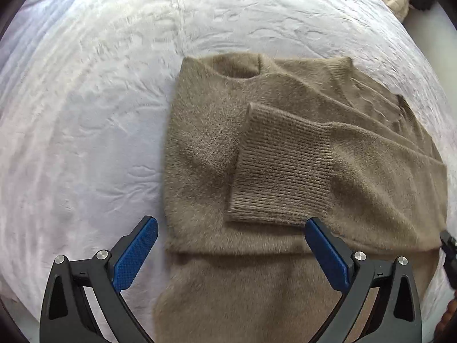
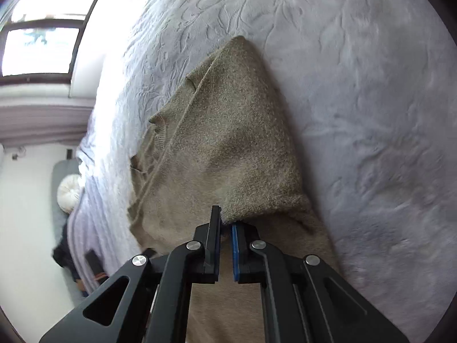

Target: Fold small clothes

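The brown sweater (image 1: 217, 143) lies on the bed (image 1: 85, 114), sleeves already folded across its body, ribbed cuff (image 1: 282, 168) ahead of the left gripper (image 1: 231, 228), whose fingers are spread wide. The right gripper (image 2: 226, 223) pinches a folded edge; the final fold probably remains.

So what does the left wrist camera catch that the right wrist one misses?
Only the left wrist view shows the sweater's neckline, the ribbed cuff folded across its front, and the left gripper open above it. Only the right wrist view shows the window, a round white cushion, and the right gripper shut on the sweater's edge. Both show the brown sweater on the pale bedspread.
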